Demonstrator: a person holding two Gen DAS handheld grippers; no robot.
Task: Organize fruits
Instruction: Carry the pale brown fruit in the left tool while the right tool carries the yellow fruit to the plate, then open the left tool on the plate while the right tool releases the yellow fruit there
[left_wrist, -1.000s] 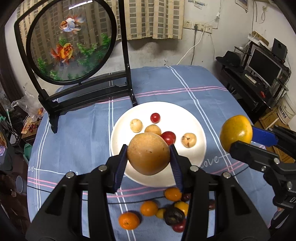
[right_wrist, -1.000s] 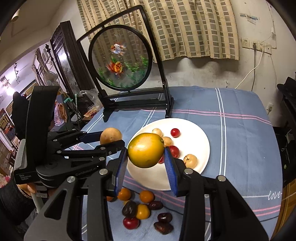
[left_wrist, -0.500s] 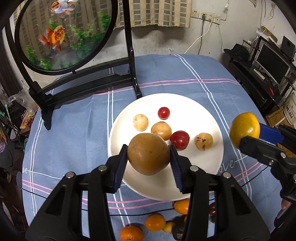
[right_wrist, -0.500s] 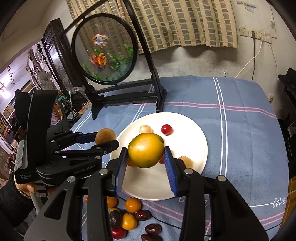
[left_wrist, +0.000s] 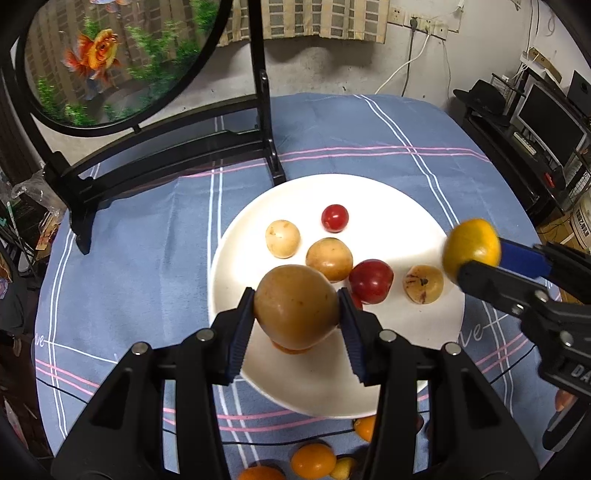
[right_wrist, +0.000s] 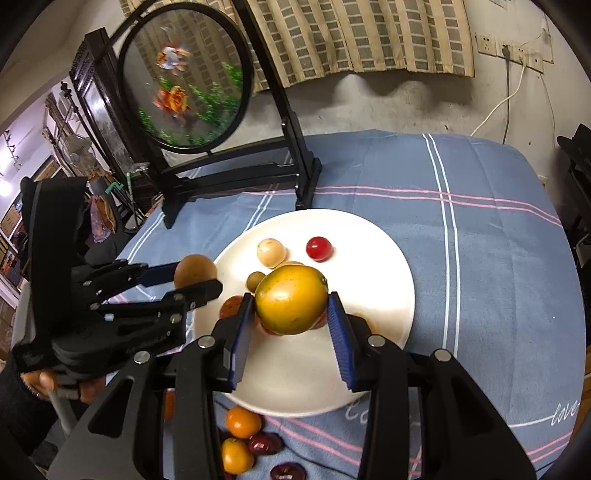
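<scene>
Left tool (left_wrist: 296, 314): its two blue pads pinch the big brown fruit (left_wrist: 296, 305) on both sides. The fruit hangs just above the near side of the white plate (left_wrist: 369, 192).
How the brown fruit will handle: I think it is round, smooth and a bit heavy. It could slip or roll, so hold it across its widest part, like now. It looks firm, but a hard squeeze might bruise it.
Plate fruits: beyond the left tool's tips lie a pale fruit (left_wrist: 282, 238), a small red fruit (left_wrist: 334, 218), a tan fruit (left_wrist: 329, 259), a dark red fruit (left_wrist: 371, 281) and a spotted fruit (left_wrist: 423, 284). They sit close together, so there is little room between them.
Right tool (right_wrist: 291, 315): its blue pads pinch the yellow-orange fruit (right_wrist: 291, 303) around its middle, just above the plate.
How the yellow-orange fruit will handle: I guess it is round with a waxy skin, fairly heavy, and ready to roll once let go. Set it down softly.
Loose fruits (right_wrist: 242, 422): small orange and dark ones lie on the blue cloth (right_wrist: 480, 236) of the counter, behind the tool tips, on the near side of the plate.
Hard to see: each held fruit hides the plate fruits right under it. The black tool arms cover much of the loose pile, so I cannot count it. The fish picture (right_wrist: 184, 79) in the right view is blurred.
</scene>
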